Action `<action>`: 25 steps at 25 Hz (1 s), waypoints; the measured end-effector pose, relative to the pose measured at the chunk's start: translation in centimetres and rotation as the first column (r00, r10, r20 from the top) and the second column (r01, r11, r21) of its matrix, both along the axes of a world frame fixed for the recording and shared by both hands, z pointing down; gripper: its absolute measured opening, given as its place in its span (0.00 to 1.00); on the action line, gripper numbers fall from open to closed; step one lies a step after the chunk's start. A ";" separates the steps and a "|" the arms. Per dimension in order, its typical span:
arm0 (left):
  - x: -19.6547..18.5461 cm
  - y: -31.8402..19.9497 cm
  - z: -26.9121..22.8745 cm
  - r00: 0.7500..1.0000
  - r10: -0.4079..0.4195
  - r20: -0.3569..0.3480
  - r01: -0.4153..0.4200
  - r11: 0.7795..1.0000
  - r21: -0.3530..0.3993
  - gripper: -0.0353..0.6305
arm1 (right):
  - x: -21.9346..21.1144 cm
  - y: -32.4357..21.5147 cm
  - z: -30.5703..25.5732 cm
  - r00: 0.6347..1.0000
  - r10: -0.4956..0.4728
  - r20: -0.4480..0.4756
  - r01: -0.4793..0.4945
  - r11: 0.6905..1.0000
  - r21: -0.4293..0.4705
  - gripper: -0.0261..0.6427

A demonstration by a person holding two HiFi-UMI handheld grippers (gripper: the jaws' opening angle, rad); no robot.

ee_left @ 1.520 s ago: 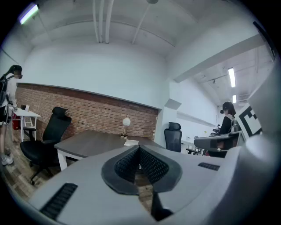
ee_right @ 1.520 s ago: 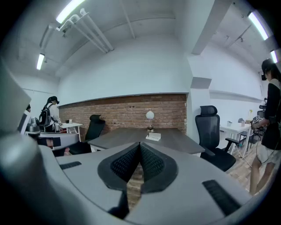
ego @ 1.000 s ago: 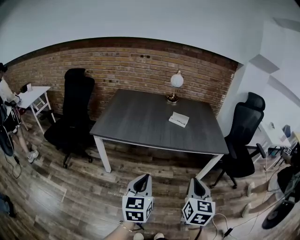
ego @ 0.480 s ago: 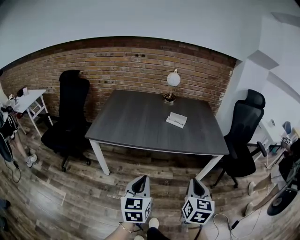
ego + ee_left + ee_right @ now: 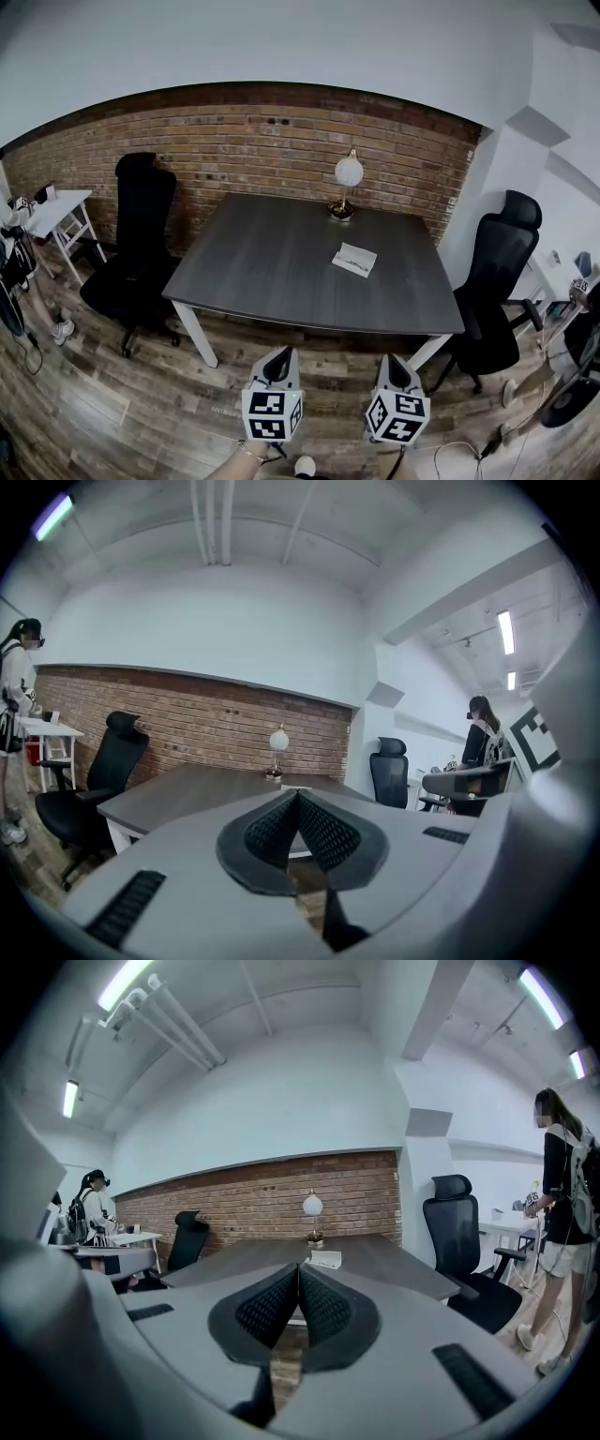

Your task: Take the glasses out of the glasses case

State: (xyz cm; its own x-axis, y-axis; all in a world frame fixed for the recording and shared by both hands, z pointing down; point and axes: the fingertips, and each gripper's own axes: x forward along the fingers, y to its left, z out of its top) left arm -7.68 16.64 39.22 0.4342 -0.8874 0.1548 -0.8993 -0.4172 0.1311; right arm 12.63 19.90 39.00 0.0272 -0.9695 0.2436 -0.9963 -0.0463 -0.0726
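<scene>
Shifted since a second ago: the table (image 5: 272, 272) sits lower and a little larger in the head view, and the lamp (image 5: 348, 178) and case have shifted with it. Both grippers keep the same low place in frame. This reads as the person walking up to the table, not yet arrived.

Item 1. Glasses case (image 5: 355, 260). Pale, flat, oblong. It lies on the right half of the table top, toward the far edge, near the lamp's foot but apart from it. Its long axis runs roughly across the view, dipping slightly to the right. It is too small to tell whether the lid is up or whether glasses show. In the right gripper view the case (image 5: 325, 1259) appears just above and right of the jaw tips, far off on the table.

Item 2. Left gripper (image 5: 284, 357). Held low over the wooden floor (image 5: 141, 412), short of the table's near edge, pointing forward. Its jaws are pressed together, pads meeting along a line, with nothing between them.

Item 3. Right gripper (image 5: 389, 362). Same height and heading, just beside the left one. Its jaws are likewise closed on nothing.

Item 4. Governing relation. The case lies ahead of both grippers and well apart from them, past the near table edge. It falls between their two lines of aim, closer to the right one. Judgement: the right gripper has the shorter reach, and both must open before any grasp.

Item 5. Surroundings. One black office chair stands at each side of the table, with a brick wall (image 5: 234, 141) behind.
</scene>
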 end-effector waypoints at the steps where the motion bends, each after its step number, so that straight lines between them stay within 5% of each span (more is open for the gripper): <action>1: 0.3 -0.8 -0.1 1.000 -0.002 0.000 0.002 1.000 0.002 0.07 | 0.3 -0.8 -0.1 1.000 -0.001 0.000 0.001 1.000 0.003 0.09; 25: 5.6 -11.0 1.1 0.998 -0.057 0.020 0.058 0.998 -0.031 0.07 | 6.7 -11.5 1.4 0.998 -0.039 0.041 0.040 0.999 -0.029 0.09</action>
State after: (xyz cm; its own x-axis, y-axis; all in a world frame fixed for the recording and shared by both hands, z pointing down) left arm -2.07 5.61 40.27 0.3795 -0.9053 0.1910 -0.9241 -0.3608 0.1259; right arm 19.36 8.40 40.37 -0.0216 -0.9619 0.2726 -0.9936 -0.0095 -0.1121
